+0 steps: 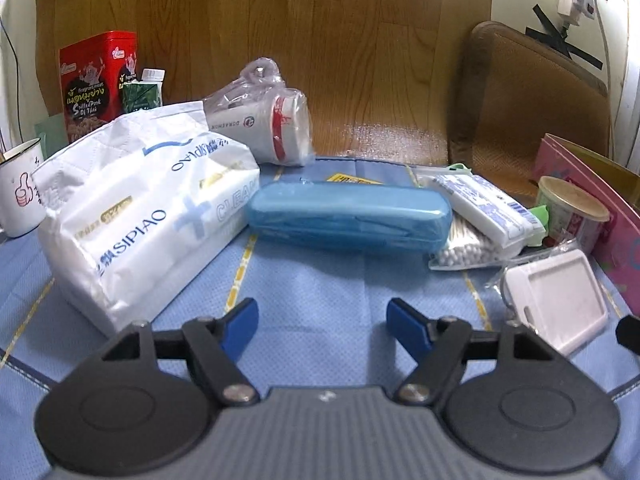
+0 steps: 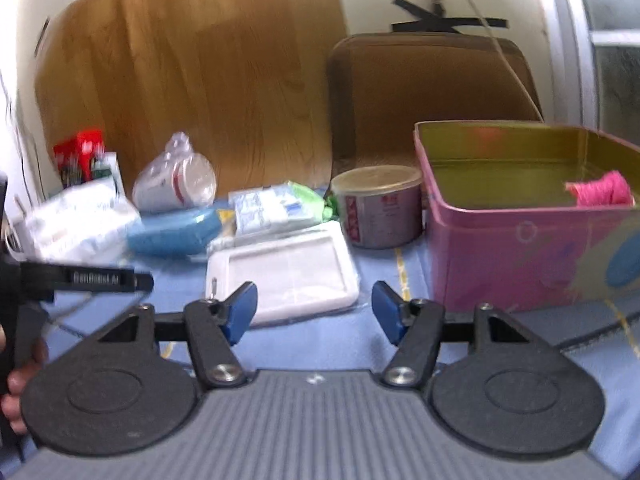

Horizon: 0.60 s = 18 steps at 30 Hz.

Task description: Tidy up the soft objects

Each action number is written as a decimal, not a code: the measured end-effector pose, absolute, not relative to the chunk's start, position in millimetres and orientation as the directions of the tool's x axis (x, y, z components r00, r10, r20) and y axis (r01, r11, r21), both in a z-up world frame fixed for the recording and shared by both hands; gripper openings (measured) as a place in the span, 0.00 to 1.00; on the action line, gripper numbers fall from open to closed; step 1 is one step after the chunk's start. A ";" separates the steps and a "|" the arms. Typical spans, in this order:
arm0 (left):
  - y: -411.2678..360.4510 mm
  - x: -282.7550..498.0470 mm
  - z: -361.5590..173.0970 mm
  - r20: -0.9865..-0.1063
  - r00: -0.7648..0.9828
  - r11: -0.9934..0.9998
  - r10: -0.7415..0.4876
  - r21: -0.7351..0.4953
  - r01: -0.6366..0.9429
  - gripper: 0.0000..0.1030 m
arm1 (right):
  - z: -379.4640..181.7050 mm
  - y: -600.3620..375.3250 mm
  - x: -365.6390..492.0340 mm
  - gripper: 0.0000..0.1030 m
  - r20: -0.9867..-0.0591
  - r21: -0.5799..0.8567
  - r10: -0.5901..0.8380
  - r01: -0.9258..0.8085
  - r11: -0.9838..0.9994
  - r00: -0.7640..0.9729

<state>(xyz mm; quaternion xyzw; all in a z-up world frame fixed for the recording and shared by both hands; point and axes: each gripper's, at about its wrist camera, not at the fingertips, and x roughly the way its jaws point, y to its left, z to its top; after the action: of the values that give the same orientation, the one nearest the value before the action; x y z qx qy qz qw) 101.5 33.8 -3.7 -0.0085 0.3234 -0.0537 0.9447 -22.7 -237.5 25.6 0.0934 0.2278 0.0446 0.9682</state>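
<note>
Approach step, nothing gripped: left gripper (image 1: 322, 326) and right gripper (image 2: 314, 312) both spread, empty; tissue pack (image 1: 140, 208) far left on blue cloth (image 1: 320, 280), pink tin (image 2: 520, 248) right; next, likely closing gently on pack.

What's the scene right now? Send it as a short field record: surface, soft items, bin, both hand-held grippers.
surface: blue cloth
soft items: tissue pack, cotton swab bag, wipes packet
hard item between: blue case
bin: pink tin, open, pink yarn inside
left hand-held gripper: open, empty
right hand-held gripper: open, empty, white card holder ahead
</note>
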 end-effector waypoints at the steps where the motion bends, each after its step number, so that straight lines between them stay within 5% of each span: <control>1: 33.4 102.0 -3.5 -0.610 0.785 0.994 -0.108 -0.047 0.100 0.71 | 24.4 -239.4 -23.1 0.64 -0.434 0.215 0.133 -0.041 0.976 0.891; 18: 29.1 100.2 -3.3 -0.595 0.795 0.991 -0.113 -0.014 0.130 0.72 | 26.2 -241.6 -24.8 0.64 -0.424 0.258 0.166 -0.057 0.964 0.890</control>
<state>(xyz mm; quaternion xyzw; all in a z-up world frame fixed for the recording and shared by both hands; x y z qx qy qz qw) 100.2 29.1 -3.3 0.0135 0.3133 -0.0639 0.9474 -24.8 -241.6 26.2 0.1203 0.2270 0.0579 0.9647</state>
